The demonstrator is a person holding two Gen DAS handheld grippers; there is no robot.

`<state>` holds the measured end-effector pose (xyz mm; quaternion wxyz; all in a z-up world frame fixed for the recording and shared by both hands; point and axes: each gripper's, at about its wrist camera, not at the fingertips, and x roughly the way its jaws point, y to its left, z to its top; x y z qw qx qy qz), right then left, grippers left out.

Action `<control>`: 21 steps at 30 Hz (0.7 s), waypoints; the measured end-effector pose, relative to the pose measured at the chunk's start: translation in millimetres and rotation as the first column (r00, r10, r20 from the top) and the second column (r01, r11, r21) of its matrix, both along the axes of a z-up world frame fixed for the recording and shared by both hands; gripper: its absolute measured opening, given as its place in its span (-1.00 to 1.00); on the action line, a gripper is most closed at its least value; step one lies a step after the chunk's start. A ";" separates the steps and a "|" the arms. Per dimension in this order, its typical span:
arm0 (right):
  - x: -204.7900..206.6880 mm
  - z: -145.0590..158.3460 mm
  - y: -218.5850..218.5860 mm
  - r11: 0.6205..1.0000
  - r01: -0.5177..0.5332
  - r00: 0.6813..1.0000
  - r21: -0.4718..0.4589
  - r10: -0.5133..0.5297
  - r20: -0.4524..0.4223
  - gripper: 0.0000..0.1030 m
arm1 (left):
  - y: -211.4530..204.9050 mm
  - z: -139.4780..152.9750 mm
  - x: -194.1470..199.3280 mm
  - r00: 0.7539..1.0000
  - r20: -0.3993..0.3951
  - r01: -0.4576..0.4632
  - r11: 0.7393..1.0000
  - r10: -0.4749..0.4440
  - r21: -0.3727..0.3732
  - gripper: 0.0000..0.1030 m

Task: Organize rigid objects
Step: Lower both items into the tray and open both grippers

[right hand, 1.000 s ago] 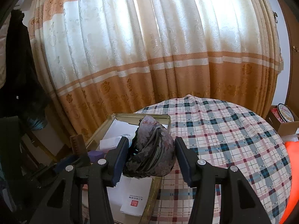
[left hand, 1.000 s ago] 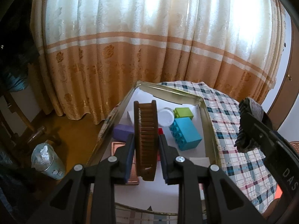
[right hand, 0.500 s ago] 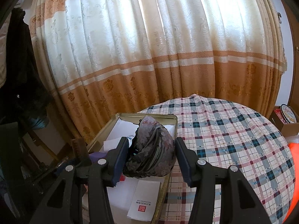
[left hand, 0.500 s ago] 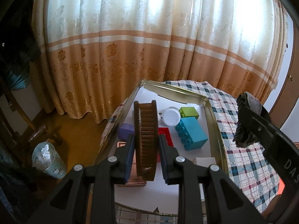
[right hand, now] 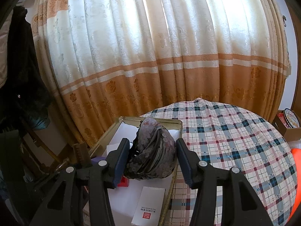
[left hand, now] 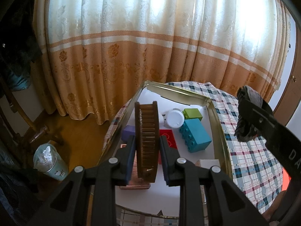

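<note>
My left gripper (left hand: 147, 141) is shut on a brown wooden comb (left hand: 147, 131), held upright above a gold-rimmed metal tray (left hand: 219, 124) lined in white. In the tray lie a blue brick (left hand: 197, 135), a green brick (left hand: 192, 114), a white jar (left hand: 175, 119), a red card (left hand: 168, 137), a purple block (left hand: 128, 130) and a copper box (left hand: 131, 183). My right gripper (right hand: 152, 146) is shut on a bundled grey patterned cloth (right hand: 152, 154), held over the tray's right rim (right hand: 172, 173); it shows at the right in the left wrist view (left hand: 248, 116).
The tray sits on a round table with a plaid cloth (right hand: 235, 141). A white card (right hand: 148, 205) lies in the tray's near part. Orange and cream curtains (left hand: 150, 47) hang behind. A bin (left hand: 49, 162) stands on the floor at left. A cardboard box (right hand: 287, 126) sits far right.
Both grippers have drawn back and up a little with their loads still held; the tray looks slightly farther away. Nothing was released.
</note>
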<state>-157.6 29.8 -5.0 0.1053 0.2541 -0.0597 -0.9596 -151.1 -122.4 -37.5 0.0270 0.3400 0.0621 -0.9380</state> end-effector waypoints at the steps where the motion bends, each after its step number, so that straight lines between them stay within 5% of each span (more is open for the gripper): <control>1: -1.2 0.2 0.1 1.000 0.000 1.000 0.001 0.000 0.000 0.05 | -0.3 0.0 0.1 1.000 0.000 0.000 1.000 0.000 0.000 -0.53; 21: -8.2 -25.3 -12.1 0.999 -0.024 0.997 0.039 0.020 0.081 0.05 | 2.0 -5.8 -0.8 1.000 0.011 0.008 0.999 -0.007 -0.036 -0.53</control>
